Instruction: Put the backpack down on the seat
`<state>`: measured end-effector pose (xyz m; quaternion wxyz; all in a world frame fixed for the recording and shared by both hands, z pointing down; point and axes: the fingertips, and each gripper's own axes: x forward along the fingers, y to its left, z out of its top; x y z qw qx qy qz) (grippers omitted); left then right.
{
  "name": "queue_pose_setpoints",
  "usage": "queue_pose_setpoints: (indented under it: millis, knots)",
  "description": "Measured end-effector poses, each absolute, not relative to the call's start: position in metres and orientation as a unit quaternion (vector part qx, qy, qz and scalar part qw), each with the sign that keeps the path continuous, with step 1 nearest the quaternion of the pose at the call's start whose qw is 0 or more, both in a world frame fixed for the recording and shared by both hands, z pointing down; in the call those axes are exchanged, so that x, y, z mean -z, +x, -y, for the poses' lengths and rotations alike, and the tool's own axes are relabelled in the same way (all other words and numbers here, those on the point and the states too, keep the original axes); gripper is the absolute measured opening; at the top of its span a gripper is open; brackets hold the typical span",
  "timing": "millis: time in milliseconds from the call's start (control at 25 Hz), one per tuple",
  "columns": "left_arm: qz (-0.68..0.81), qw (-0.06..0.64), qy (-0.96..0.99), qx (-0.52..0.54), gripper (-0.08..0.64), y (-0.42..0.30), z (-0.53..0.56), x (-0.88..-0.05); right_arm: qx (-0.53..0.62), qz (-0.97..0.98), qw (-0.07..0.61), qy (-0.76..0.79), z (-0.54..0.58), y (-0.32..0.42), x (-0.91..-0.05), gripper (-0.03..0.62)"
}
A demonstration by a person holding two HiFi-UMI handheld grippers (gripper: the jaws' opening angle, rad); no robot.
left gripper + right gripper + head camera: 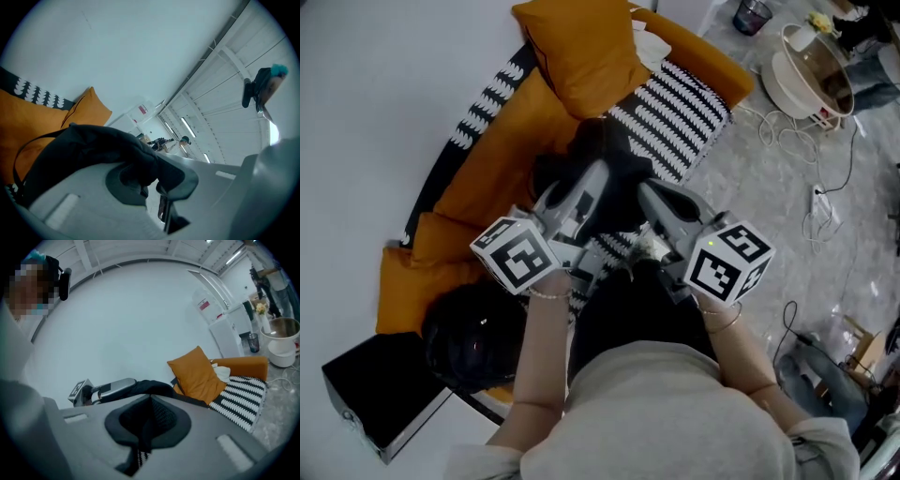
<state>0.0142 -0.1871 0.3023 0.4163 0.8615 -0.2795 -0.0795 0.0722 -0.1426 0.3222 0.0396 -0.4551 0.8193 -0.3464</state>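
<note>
White wall fills the upper left of the head view and pale grey floor (787, 234) the right, with one orange sofa (487, 159) running diagonally between them, its one black-and-white striped seat (684, 108) toward the top centre. One orange cushion (581, 47) leans at the top of the sofa, and one dark rounded bag (469, 333) sits at its lower-left end. At frame centre hangs the one black backpack (619, 178), over the striped seat; I cannot tell whether it touches the seat. I carry two grippers. My left gripper (595, 178), centre-left, has its fingers (93, 206) nearly together, pinching a thick fold of the backpack's black fabric. My right gripper (649, 195), centre-right, has its fingers (225, 446) closed on a strip of the backpack's black mesh, which hangs below the pads. White cables (820, 202) trail across the floor at right.
</note>
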Motion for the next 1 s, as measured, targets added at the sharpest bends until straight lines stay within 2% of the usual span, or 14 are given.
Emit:
queue_pose_setpoints:
  millis: [440, 1000]
  knots:
    - [0.282, 0.43, 0.857, 0.041, 0.058, 0.073, 0.275, -0.355, 0.413, -0.789, 0.036, -0.453, 0.214, 0.121, -0.396, 0.002]
    - [0.269, 0.444, 0.854, 0.03, 0.058, 0.112, 0.328, -0.409, 0.435, -0.773, 0.043, -0.459, 0.267, 0.15, -0.439, 0.002]
